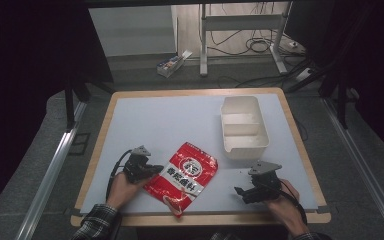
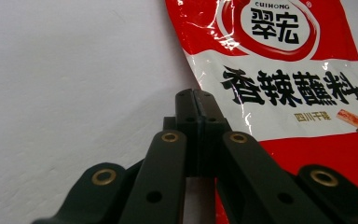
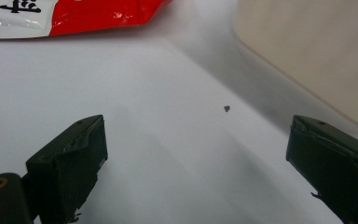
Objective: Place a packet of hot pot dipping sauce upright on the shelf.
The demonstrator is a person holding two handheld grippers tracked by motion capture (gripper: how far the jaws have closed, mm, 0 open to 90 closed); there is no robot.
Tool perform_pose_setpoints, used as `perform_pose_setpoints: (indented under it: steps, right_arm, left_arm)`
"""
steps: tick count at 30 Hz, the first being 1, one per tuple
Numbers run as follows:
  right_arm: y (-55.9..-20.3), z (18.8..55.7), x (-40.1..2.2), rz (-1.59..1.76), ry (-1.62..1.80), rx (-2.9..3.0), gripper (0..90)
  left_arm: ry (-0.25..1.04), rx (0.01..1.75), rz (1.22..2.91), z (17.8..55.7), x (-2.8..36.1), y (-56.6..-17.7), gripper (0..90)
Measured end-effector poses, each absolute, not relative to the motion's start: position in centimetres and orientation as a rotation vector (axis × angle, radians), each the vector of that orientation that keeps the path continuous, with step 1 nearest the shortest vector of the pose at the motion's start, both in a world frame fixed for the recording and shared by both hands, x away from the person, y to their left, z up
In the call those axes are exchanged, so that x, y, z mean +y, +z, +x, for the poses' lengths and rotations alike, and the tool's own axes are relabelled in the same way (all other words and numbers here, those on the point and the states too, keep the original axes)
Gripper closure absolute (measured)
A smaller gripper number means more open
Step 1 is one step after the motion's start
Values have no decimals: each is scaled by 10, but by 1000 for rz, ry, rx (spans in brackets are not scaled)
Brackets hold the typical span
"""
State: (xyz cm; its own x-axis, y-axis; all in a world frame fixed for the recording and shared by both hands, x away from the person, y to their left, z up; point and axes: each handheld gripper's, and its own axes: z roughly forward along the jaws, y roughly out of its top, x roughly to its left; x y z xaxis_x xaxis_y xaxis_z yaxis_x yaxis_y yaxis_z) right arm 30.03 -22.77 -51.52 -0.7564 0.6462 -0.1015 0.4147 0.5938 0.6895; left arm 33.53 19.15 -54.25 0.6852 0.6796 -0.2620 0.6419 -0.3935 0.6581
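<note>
A red and white seasoning pouch [image 1: 182, 175] [image 2: 279, 70] lies flat on the table near the front edge, a little left of the middle. My left gripper [image 1: 152, 170] [image 2: 194, 95] is shut, its tips resting at the pouch's left edge; I see nothing pinched between the jaws. Right of the pouch, my right gripper [image 1: 240, 190] [image 3: 198, 154] is open wide over bare table with nothing between its fingers. A corner of the pouch [image 3: 74, 14] shows at the top left of the right gripper view.
A white two-compartment container [image 1: 244, 127] [image 3: 317, 56] stands at the table's back right, just beyond the right gripper. A tiny dark speck [image 3: 226, 108] lies on the white tabletop [image 1: 170, 125]. The wooden table edge [image 1: 200, 218] runs close under both hands.
</note>
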Motion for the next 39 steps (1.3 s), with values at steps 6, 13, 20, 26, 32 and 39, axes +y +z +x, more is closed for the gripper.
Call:
perform_pose_setpoints:
  steps: [6,13,20,26,32,39]
  right_arm:
    - [-516,301,-227,846,939,2489,48]
    - [-516,300,-227,835,929,2500,47]
    - [-517,300,-227,831,921,2506,47]
    - [-517,300,-227,827,918,2514,47]
    - [-518,300,-226,824,921,2527,46]
    - [-518,299,-224,821,935,2548,46]
  left_arm:
    - [44,966,2140,336,183,-543,900]
    - [2,930,2147,336,175,-543,900]
    - [-14,907,2156,334,170,-542,900]
    - [87,942,2121,332,179,-537,882]
    - [185,920,2110,326,181,-533,686]
    - [318,878,2118,319,181,-530,376]
